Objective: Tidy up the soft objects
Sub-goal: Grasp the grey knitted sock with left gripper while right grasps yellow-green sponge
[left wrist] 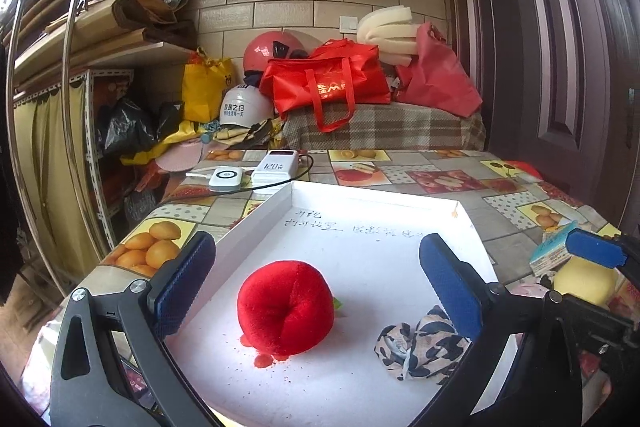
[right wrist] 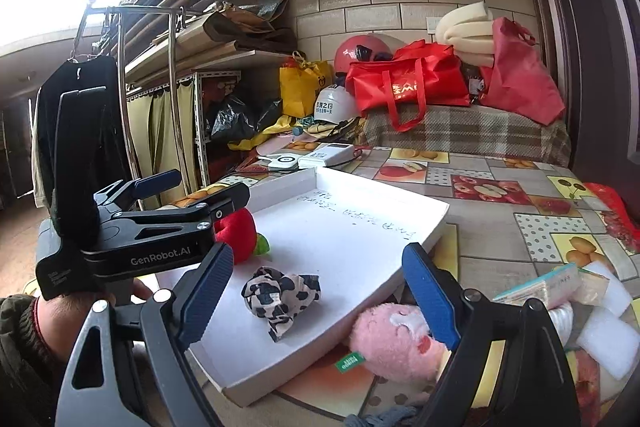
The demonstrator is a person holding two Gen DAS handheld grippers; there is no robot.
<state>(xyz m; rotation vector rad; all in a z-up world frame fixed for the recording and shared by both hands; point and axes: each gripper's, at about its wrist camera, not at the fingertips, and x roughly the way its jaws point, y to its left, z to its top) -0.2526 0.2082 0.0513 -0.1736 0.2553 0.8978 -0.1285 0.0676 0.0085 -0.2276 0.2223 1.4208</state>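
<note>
1. a red plush apple (left wrist: 285, 309) sits in a shallow white tray (left wrist: 360, 251), and a crumpled black-and-white spotted cloth (right wrist: 281, 294) lies just beside it on the same tray floor, apart from it.
2. the left tongs (left wrist: 316, 291) are spread wide, with nothing pinched; in the left wrist view the apple lies between the two blue pads without touching either, and the cloth sits close under the right-hand pad.
3. the right tongs (right wrist: 318, 293) are also spread and grip nothing; in the right wrist view the cloth lies in the gap between the pads, nearer the left-hand one and clear of both.
4. a pink plush toy (right wrist: 394, 341) lies outside the tray against its near edge, under the right tongs' right-hand pad, beside a small carton (right wrist: 540, 285) and white foam blocks (right wrist: 604, 339).
5. the tray floor carries handwriting near its far wall and some red crumbs by the apple.
6. the tray rests on a table with a fruit-patterned cover (left wrist: 440, 179); two white power banks (left wrist: 256, 173) lie past the tray's far corner.
7. behind the table, a plaid-covered surface holds red bags (left wrist: 332, 83), helmets and rolled foam against a tiled wall; a dark door stands at the right and shelves with a metal rack at the left.
</note>
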